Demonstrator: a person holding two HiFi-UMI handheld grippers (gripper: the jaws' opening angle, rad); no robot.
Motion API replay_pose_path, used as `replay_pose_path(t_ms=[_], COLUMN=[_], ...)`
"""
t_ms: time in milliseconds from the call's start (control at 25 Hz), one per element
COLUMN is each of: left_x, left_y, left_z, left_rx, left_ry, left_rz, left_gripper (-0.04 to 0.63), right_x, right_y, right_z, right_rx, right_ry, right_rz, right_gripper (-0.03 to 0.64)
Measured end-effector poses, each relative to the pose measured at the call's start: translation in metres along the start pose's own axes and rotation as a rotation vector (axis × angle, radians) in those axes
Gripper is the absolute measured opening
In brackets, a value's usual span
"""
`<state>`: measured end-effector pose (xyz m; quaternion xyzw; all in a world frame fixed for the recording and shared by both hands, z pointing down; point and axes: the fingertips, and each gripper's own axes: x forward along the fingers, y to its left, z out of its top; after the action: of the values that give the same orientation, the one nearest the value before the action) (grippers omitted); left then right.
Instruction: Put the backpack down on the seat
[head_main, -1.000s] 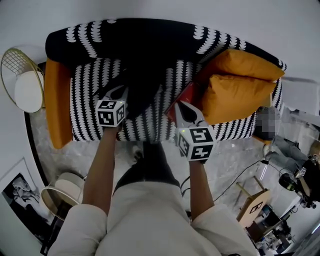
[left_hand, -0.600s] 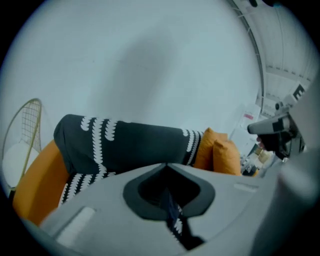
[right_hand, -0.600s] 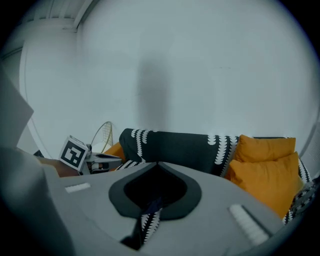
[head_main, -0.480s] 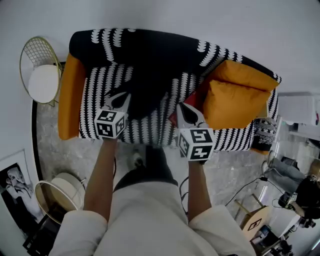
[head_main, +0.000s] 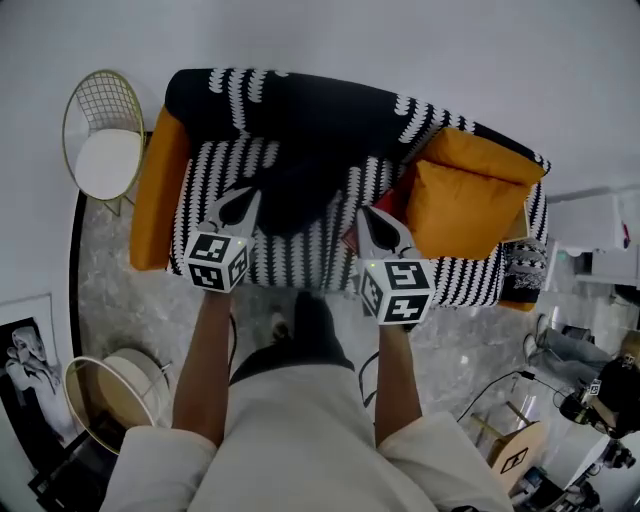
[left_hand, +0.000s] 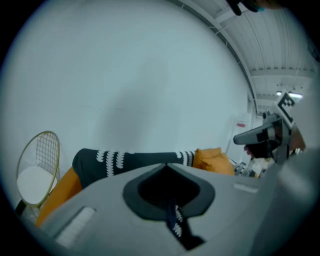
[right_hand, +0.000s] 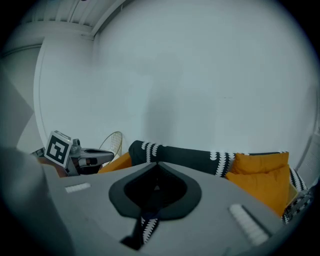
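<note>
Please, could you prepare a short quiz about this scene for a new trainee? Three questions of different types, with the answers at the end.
1. True or false: the black backpack lies on the seat of the patterned sofa.
2. What stands beside the sofa on the person's left? A. a gold wire chair B. a floor lamp C. a fridge
3. Fill the gap: the jaws of the left gripper and the right gripper are both ____, holding nothing.

Key: 1 true; 2 A; 3 shut
</note>
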<state>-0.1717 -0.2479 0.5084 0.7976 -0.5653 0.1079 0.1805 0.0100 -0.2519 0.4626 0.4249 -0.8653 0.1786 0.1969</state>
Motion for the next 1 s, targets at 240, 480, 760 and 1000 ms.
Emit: replay_pose_path(t_ms=[240,480,760,1000], left_x=[-0.062,-0.122,-0.180,-0.238], left_y=[-0.031,-0.062,-0.095,-0.122], left_z=[0.029,0.050,0.093,0.132], left_rx=[0.032,0.088,0.165,0.226], left_ry=[-0.095,-0.155,-0.250,-0.347], left_rz=[-0.033,-0.042,-0.038,-0.002], left_gripper=[0.003,0.003,0.003,0.003], right_x=[-0.055,-0.107,-0.156,-0.203], right_y=[0.036,0.062,0.091,0.119], right_z=[0.018,0.031,0.054,0.077], right_rx=[-0.065,-0.091,-0.151,-0.196], right_ry=[-0.070,-0.132,-0.199,-0.275], right_rz=[0.012,0.015,0.046,0.086], right_gripper=[0.006,0.006,0.006,0.006])
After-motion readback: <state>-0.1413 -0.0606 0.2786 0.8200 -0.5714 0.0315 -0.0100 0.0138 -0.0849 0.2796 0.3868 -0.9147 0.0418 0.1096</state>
